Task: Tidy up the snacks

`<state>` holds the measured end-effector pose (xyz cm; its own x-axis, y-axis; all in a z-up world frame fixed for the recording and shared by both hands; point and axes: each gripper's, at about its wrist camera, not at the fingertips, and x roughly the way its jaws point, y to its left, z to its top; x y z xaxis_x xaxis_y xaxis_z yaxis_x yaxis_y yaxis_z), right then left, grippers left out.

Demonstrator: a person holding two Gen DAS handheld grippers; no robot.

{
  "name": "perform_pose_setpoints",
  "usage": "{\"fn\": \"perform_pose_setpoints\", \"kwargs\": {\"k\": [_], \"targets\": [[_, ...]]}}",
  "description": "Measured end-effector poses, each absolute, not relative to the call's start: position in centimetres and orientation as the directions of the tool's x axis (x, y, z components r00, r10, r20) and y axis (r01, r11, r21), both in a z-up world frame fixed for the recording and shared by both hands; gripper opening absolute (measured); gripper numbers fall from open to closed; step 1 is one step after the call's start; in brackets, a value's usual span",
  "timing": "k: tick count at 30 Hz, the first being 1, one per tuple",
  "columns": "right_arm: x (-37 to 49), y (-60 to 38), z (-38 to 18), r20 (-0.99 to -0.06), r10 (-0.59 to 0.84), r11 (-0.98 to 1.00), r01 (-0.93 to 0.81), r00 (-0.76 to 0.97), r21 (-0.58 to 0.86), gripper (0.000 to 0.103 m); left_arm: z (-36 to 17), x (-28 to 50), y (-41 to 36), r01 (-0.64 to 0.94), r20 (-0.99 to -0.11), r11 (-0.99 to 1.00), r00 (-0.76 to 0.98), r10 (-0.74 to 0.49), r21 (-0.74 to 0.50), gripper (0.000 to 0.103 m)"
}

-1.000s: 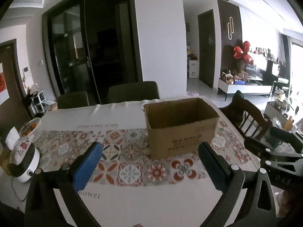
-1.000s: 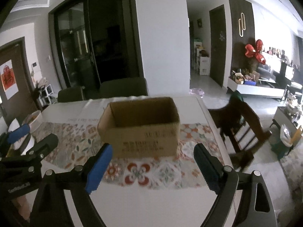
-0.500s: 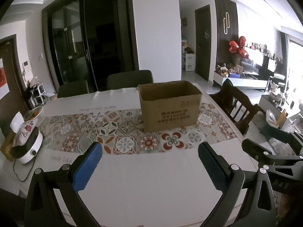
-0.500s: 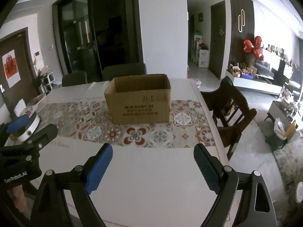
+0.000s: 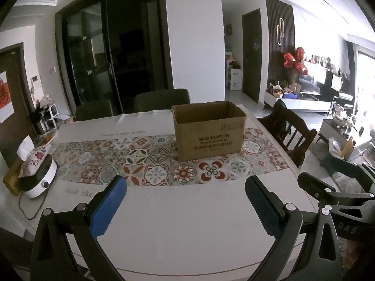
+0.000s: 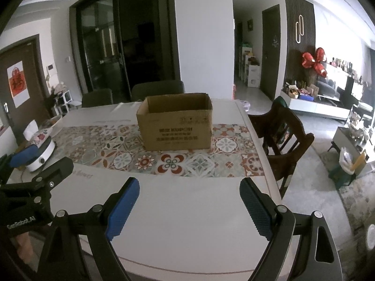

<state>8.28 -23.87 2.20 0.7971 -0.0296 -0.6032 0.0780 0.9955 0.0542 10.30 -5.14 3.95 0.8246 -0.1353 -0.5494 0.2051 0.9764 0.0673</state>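
- The left hand-held gripper (image 5: 186,188) fills the bottom of the left wrist view; its two blue pads stand wide apart with only bare worktop between them; it has hold of nothing
- The right hand-held gripper (image 6: 189,190) sits the same way at the bottom of the right wrist view; jaws spread wide, nothing between the pads
- Each gripper shows in the other's view; the right one at the lower right edge of the left wrist view, the left one at the lower left edge of the right wrist view; they are side by side, apart
- The box (image 5: 208,130) stands upright on the worktop (image 5: 187,222), just above the middle of both views; its top is open; what lies inside cannot be seen from here; printed text marks its near side
- The box rests on the patterned runner (image 5: 150,161), a band of tile motifs across the middle of the worktop; both grippers are well short of it, over the plain white part
- No snacks can be made out in either view
- A white cooker (image 5: 38,178) with a tissue pack on top sits at the left edge of the worktop; a cord trails from it
- A wooden chair (image 6: 281,135) stands right of the worktop; two dark chairs stand behind it, above the box in the frame
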Motion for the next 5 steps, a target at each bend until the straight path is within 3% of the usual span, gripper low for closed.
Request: {"fn": "perform_pose_setpoints", "kwargs": {"k": [5], "targets": [[8.0, -23.89, 2.27, -0.603, -0.029, 0.996, 0.076, 0.797, 0.052, 0.088, 4.11, 9.77, -5.16, 0.191, -0.535, 0.979, 0.835, -0.128, 0.065, 0.103]]}}
